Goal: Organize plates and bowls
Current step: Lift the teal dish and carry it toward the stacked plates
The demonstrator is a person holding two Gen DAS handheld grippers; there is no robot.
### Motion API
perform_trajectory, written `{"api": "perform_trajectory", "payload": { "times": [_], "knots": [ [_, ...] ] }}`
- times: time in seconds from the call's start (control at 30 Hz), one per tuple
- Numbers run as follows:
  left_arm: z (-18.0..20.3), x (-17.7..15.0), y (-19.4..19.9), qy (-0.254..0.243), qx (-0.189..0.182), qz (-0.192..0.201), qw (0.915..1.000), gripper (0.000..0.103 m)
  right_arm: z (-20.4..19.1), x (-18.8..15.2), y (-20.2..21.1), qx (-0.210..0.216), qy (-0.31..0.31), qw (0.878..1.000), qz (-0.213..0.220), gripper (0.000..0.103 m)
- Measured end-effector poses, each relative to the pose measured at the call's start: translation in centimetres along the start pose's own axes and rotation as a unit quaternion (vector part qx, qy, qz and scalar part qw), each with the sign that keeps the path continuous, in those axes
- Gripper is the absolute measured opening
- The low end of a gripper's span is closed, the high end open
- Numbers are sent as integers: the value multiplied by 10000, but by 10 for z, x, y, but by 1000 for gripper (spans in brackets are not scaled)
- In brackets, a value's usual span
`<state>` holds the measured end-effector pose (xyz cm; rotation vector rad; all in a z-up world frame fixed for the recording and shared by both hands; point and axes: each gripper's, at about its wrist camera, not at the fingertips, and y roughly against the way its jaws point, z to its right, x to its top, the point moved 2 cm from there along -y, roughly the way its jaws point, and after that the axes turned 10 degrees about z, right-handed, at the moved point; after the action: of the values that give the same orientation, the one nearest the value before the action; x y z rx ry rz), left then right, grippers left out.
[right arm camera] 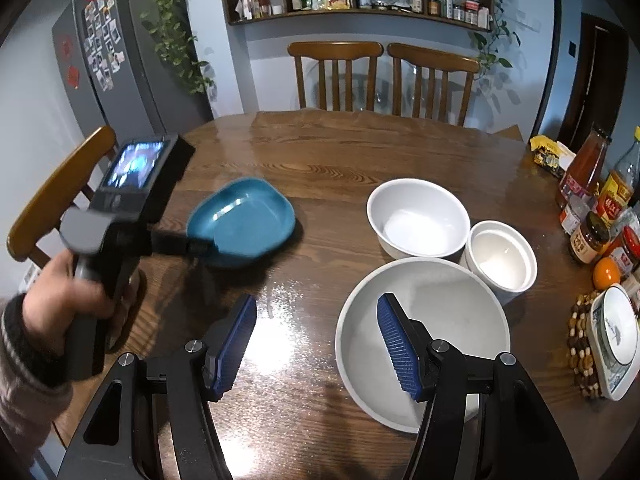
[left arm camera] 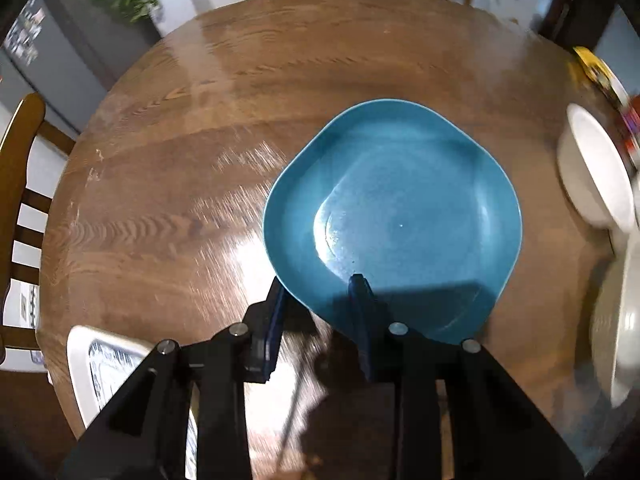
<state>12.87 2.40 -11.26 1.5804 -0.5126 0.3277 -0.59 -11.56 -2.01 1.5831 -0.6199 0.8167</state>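
Clearly the left hand-held gripper [left arm camera: 320,288] pinches only the near rim of the blue plate [left arm camera: 394,216], lifted above the worktop [left arm camera: 180,160]; it could tip and slip. The right hand-held gripper [right arm camera: 316,340] hangs open over the big white bowl [right arm camera: 448,312].

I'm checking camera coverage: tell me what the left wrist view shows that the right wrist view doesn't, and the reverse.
Only the left wrist view: the left gripper close up, its pads clamped on the near rim of the square teal plate.

Only the right wrist view: the open right gripper, the wide grey bowl, the hand.

Both: the teal plate, the round white bowl, the wooden table.
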Motion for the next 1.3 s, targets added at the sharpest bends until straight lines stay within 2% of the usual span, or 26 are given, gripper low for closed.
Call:
{"api": "perform_trajectory", "payload": {
  "times": [0.23, 0.37, 0.73, 0.87, 1.03, 1.3],
  "knots": [
    [27, -54, 33, -456, -371, -54, 9983, 29, -4, -4, 7, 121, 7, 9999, 38, 64],
    [34, -87, 52, -554, -564, -120, 9968, 29, -8, -9, 8, 227, 46, 9997, -29, 64],
    [13, -157, 90, -372, -702, -227, 9966, 29, -35, -47, -12, 797, 242, 9934, -785, 64],
    [0, -170, 96, -229, -669, -218, 9973, 29, -46, -61, -23, 874, 408, 9900, -1027, 64],
    [-6, -179, 101, -103, -621, -142, 9979, 29, -45, -74, -27, 721, 570, 9885, -1197, 64],
    [-3, -189, 103, -114, -588, -75, 9982, 29, -33, -94, -33, 748, 322, 9839, -1590, 64]
  ]
}}
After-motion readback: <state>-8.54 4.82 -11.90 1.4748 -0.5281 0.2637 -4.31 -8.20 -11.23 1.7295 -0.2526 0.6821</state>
